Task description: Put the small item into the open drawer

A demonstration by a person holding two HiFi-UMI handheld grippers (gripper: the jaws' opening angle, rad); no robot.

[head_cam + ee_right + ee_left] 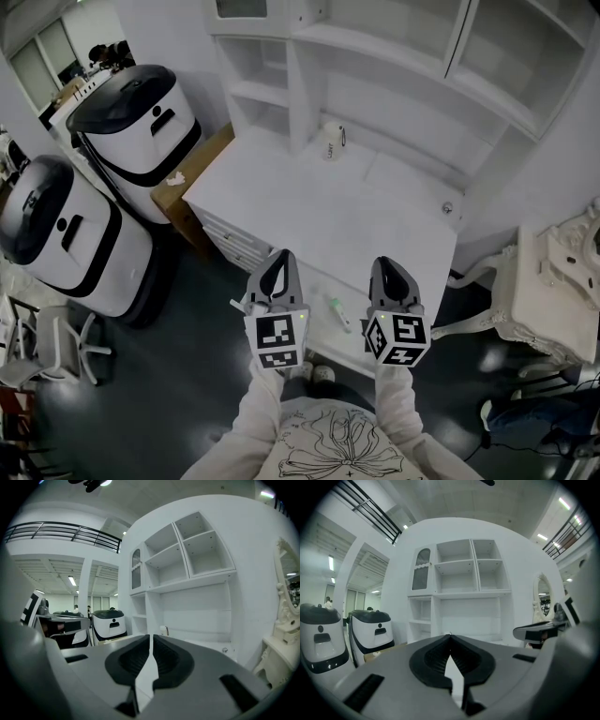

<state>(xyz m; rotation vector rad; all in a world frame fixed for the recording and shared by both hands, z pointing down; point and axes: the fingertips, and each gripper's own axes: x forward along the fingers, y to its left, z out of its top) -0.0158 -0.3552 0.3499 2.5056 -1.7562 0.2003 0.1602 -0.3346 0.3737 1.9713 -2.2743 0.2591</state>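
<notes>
Over the white bench (309, 202), in the head view, the left tongs (279, 259) and right tongs (390, 268) are hovering side by side. The small item (338, 314) is lying between them near the bench's front edge, its long axis running diagonally and its greenish end pointing back and leftward. In the left gripper view, the left tongs are showing tips pressed together, gripping nothing. In the right gripper view, the right tongs are likewise sitting closed and empty.

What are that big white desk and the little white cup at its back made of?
The big white desk looks like painted wood or board: matte, even white, square-cut edges. The little white cup may be ceramic or plastic: smooth and pale, too small to tell.
</notes>
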